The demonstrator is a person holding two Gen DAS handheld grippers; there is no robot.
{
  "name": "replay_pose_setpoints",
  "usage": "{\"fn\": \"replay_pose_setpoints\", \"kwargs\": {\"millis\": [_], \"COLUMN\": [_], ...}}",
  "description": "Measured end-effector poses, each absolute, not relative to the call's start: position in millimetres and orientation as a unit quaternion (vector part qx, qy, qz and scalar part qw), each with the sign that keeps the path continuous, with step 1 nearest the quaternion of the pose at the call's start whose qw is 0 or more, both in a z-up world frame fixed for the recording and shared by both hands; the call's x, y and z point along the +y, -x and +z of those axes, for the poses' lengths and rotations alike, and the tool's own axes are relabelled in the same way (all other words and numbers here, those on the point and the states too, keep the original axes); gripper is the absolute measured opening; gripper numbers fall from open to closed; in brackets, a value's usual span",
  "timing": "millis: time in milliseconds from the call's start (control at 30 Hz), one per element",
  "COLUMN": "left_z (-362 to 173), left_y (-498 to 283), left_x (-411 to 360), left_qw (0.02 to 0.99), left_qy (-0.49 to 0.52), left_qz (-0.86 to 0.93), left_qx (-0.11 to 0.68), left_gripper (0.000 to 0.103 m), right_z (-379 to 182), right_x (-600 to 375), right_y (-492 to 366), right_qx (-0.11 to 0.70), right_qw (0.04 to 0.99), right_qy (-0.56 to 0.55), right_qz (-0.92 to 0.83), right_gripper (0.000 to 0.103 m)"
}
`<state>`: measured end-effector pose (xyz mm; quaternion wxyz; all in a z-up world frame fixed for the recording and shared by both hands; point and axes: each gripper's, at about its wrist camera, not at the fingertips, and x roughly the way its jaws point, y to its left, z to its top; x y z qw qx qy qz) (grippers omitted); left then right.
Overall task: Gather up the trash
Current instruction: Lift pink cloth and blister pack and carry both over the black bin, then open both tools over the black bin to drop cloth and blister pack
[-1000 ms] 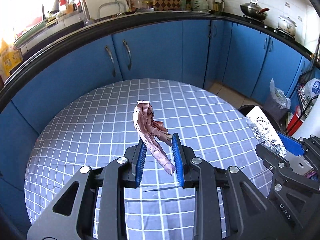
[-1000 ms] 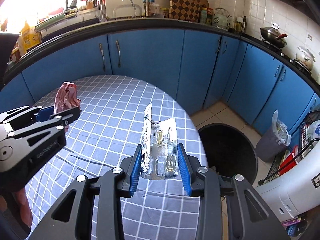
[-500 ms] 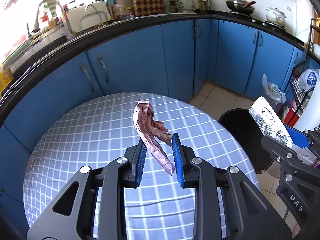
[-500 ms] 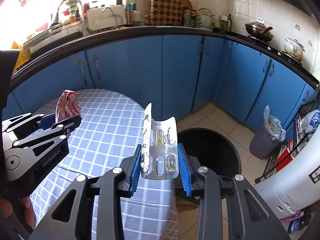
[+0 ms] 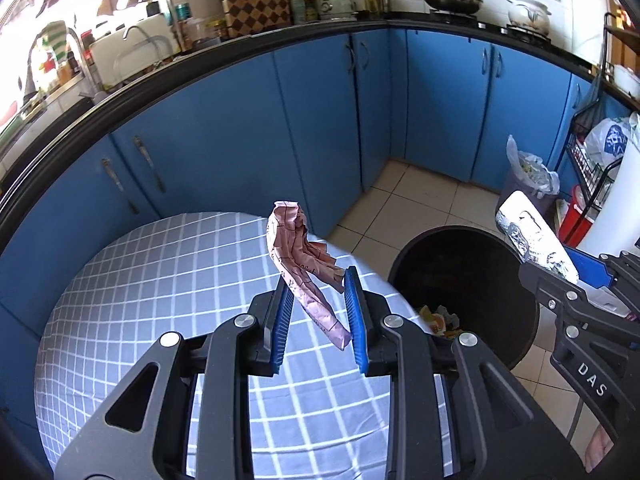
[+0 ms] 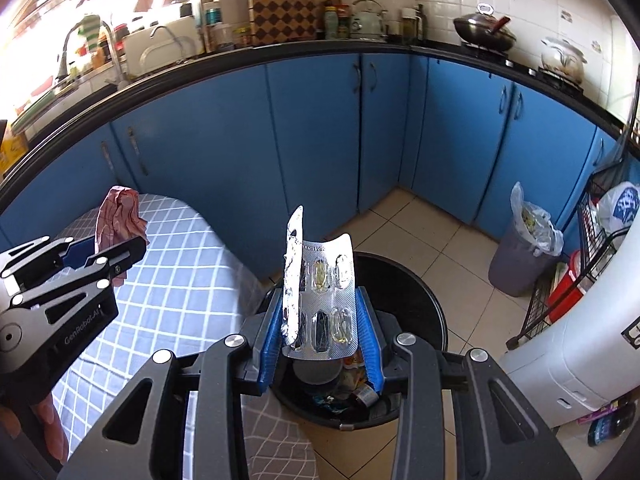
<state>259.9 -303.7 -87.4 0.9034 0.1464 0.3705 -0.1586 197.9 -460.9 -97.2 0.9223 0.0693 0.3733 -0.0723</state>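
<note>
My left gripper [image 5: 317,316] is shut on a crumpled pink paper [image 5: 298,252] and holds it above the table's right edge; it also shows in the right wrist view [image 6: 116,218]. My right gripper [image 6: 320,332] is shut on a silver pill blister pack [image 6: 320,292], held upright over the black trash bin [image 6: 420,300]. The bin [image 5: 500,264] stands on the floor right of the round checked table [image 5: 160,280] and holds several pieces of trash. The blister pack shows at the right in the left wrist view [image 5: 532,236].
Blue kitchen cabinets [image 5: 320,120] curve behind the table. A small grey bin with a plastic bag [image 6: 524,248] stands on the tiled floor at the right. A wire rack [image 6: 592,248] and a white appliance [image 6: 592,340] are at the far right.
Both grippers have moved right with their loads, from over the table toward the black bin. The right gripper is now over the bin's opening.
</note>
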Motion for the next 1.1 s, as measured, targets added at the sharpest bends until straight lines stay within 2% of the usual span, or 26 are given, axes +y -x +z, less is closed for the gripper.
{"fn": "replay_pose_setpoints", "kwargs": {"millis": [233, 367, 433, 467, 1100], "left_z": [-96, -99, -100, -101, -103], "left_y": [-270, -276, -278, -279, -277], "left_x": [-325, -331, -336, -338, -387], "left_qw": [0.899, 0.898, 0.898, 0.897, 0.888], "left_qy": [-0.159, -0.161, -0.163, -0.164, -0.186], "left_qz": [-0.165, -0.168, -0.168, -0.169, -0.204], "left_qx": [0.372, 0.373, 0.373, 0.373, 0.367], "left_gripper": [0.027, 0.027, 0.027, 0.027, 0.027], "right_z": [-105, -110, -111, -112, -144], "right_x": [-479, -487, -491, -492, -543], "right_y": [-213, -222, -223, -222, -193], "right_qx": [0.373, 0.380, 0.377, 0.372, 0.381], "right_qw": [0.921, 0.918, 0.918, 0.920, 0.902], "right_qy": [-0.081, -0.092, -0.091, -0.091, -0.149], "right_qz": [-0.075, -0.073, -0.084, -0.085, -0.140], "right_gripper": [0.036, 0.041, 0.066, 0.072, 0.075]}}
